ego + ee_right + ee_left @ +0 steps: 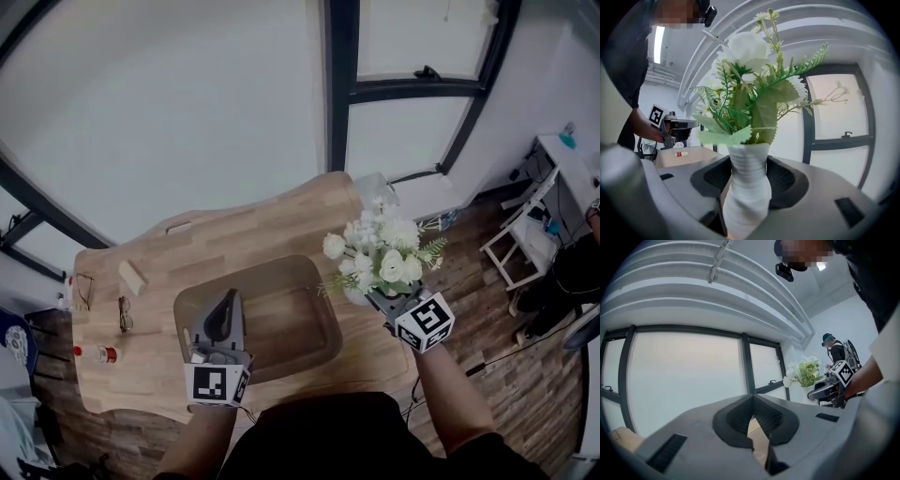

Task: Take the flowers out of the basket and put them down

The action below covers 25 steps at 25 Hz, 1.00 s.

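A bunch of white flowers with green leaves (380, 251) stands in a white ribbed vase (749, 187). My right gripper (380, 298) is shut on the vase's neck and holds it upright in the air, just right of the basket and over the table's right end. The shallow brown basket (281, 323) lies in the middle of the wooden table (216, 239) with nothing in it. My left gripper (225, 305) hovers over the basket's left half with its jaws together and nothing held. In the left gripper view the flowers (806, 371) show far off to the right.
On the table's left end lie two pairs of glasses (124, 312), a small wooden block (132, 277) and a red-and-white bottle (98, 353). White furniture (520, 239) stands on the floor at right. Large windows lie beyond the table. Another person (834, 350) stands in the background.
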{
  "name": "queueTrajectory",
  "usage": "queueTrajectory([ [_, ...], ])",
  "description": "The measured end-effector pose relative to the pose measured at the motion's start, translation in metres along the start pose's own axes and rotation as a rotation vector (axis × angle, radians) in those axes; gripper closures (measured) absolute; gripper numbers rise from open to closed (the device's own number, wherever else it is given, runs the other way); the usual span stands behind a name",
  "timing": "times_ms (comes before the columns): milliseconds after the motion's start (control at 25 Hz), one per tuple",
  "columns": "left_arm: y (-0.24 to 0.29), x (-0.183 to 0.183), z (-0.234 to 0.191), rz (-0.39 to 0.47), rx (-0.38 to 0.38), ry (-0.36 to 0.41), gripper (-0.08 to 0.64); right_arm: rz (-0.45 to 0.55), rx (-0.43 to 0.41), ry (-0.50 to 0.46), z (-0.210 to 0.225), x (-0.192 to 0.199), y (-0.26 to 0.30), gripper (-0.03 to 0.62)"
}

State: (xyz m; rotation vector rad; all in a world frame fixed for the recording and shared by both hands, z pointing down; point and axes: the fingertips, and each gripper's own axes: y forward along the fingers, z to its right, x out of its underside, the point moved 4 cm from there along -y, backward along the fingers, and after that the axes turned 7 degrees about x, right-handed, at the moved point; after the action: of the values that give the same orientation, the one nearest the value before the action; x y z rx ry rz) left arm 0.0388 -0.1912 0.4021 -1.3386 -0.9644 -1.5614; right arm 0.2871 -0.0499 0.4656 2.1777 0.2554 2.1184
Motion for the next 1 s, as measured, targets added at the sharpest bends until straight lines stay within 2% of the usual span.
queueTrajectory([
  [360,0.007,0.025,-0.001,-0.05,-0.007,-0.032,0.555,-0.035,-0.008,0.024,0.004,0.041,0.006,0.341],
  [760,0.007,0.041,0.004,-0.093,-0.02,-0.05,0.555,-0.055,-0.029,0.014,-0.012,0.077,0.015,0.341],
  [1000,0.009,0.046,0.01,-0.117,-0.043,-0.066,0.555,-0.017,-0.073,-0.026,-0.022,0.093,0.02,0.341],
])
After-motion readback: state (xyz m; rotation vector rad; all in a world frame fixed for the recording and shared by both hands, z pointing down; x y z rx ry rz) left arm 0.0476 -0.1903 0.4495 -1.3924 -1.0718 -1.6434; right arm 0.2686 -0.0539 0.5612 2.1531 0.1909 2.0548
